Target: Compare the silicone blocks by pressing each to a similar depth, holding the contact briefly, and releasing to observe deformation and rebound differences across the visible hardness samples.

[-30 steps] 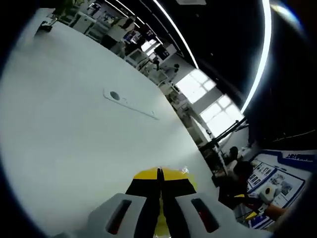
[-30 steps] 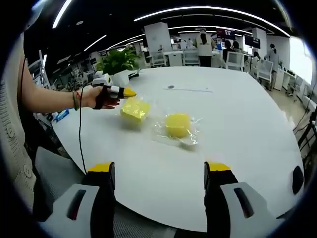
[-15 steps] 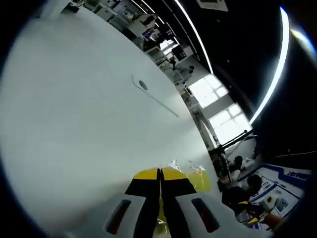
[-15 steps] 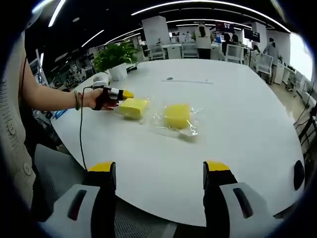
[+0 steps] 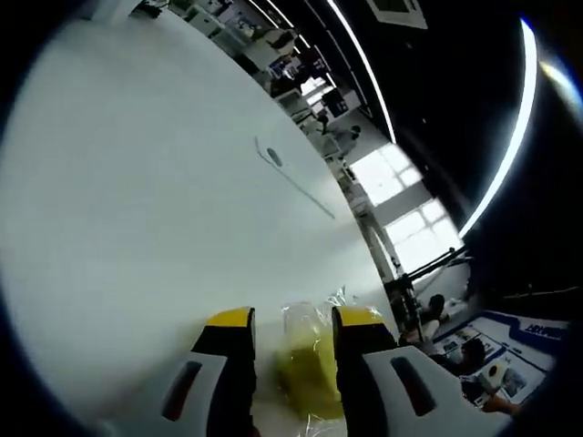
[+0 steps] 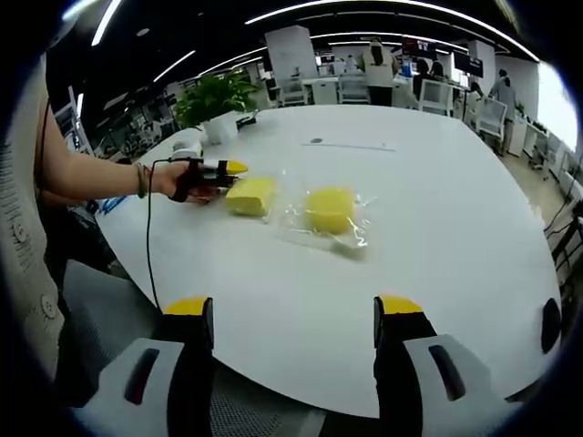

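Two yellow silicone blocks lie in clear plastic bags on the white table [image 6: 437,228]: a square block [image 6: 250,195] on the left and a round block [image 6: 330,208] to its right. A hand holds my left gripper [image 6: 233,167] just left of the square block, its yellow tips at the block's edge. In the left gripper view, that left gripper [image 5: 293,319] is open, and the square block [image 5: 308,364] shows blurred in the gap just beyond the tips. My right gripper [image 6: 292,306] is open and holds nothing, hanging over the table's near edge well short of both blocks.
A potted plant [image 6: 214,96] stands at the table's far left. A round cable port [image 6: 316,141] with a thin slot sits in the tabletop beyond the blocks. A cord [image 6: 148,246] hangs from the hand. Desks, chairs and people fill the office behind.
My left gripper's jaws, shut half a second ago, have parted. It has eased back off the square block toward the left. The right gripper has stayed put.
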Demonstrator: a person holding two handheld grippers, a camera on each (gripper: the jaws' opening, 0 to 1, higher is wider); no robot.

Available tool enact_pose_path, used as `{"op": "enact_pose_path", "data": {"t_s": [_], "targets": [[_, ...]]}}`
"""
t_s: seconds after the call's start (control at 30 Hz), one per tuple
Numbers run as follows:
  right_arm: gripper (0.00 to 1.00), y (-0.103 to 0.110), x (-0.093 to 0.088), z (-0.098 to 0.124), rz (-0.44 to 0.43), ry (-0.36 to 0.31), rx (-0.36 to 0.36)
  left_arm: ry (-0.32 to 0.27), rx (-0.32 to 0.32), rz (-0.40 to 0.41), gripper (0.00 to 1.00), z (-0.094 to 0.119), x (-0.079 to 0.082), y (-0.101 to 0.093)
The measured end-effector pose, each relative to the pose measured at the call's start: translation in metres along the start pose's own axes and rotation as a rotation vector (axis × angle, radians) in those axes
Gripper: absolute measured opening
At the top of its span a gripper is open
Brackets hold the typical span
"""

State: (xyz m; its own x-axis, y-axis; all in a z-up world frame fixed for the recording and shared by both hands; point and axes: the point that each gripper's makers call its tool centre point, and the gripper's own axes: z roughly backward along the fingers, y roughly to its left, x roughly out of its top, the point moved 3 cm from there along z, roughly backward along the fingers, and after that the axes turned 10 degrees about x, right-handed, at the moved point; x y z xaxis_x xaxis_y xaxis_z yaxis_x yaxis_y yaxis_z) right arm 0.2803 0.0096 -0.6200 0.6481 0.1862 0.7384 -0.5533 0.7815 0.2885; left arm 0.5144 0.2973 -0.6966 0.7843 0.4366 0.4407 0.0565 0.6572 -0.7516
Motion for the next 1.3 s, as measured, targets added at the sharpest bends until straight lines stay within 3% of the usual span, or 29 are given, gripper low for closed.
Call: {"op": "enact_pose_path", "data": {"t_s": [0.13,0.23,0.3,0.4,0.47,0.53,0.63,0.77,1.07,1.3], "targets": [[0.67,0.003,0.002,-0.001,0.005,-0.008,0.011,-0.025,0.002,-0.023,0.49,0.005,0.004,-0.007],[0.65,0.004,0.004,-0.001,0.021,-0.014,0.01,-0.044,-0.001,-0.053,0.51,0.012,0.007,-0.013],[0.63,0.005,0.007,0.0,0.046,-0.029,0.006,-0.089,0.021,-0.1,0.56,0.022,0.008,-0.017],[0.65,0.008,0.01,-0.001,0.043,-0.045,0.027,-0.082,0.033,-0.128,0.62,0.034,-0.002,-0.021],[0.65,0.01,0.013,-0.001,0.054,-0.053,0.037,-0.084,0.038,-0.161,0.63,0.045,-0.011,-0.025],[0.66,0.013,0.016,-0.001,0.06,-0.068,0.047,-0.132,0.092,-0.253,0.6,0.056,-0.012,-0.025],[0.65,0.018,0.02,0.0,0.077,-0.09,0.067,-0.138,0.097,-0.3,0.64,0.069,-0.022,-0.037],[0.66,0.024,0.026,0.002,0.097,-0.113,0.091,-0.201,0.092,-0.339,0.67,0.089,-0.023,-0.053],[0.61,0.035,0.033,0.006,0.113,-0.182,0.152,-0.276,0.157,-0.587,0.68,0.145,-0.043,-0.085],[0.64,0.039,0.025,0.007,0.085,-0.209,0.18,-0.35,0.183,-0.635,0.69,0.184,-0.066,-0.101]]}}
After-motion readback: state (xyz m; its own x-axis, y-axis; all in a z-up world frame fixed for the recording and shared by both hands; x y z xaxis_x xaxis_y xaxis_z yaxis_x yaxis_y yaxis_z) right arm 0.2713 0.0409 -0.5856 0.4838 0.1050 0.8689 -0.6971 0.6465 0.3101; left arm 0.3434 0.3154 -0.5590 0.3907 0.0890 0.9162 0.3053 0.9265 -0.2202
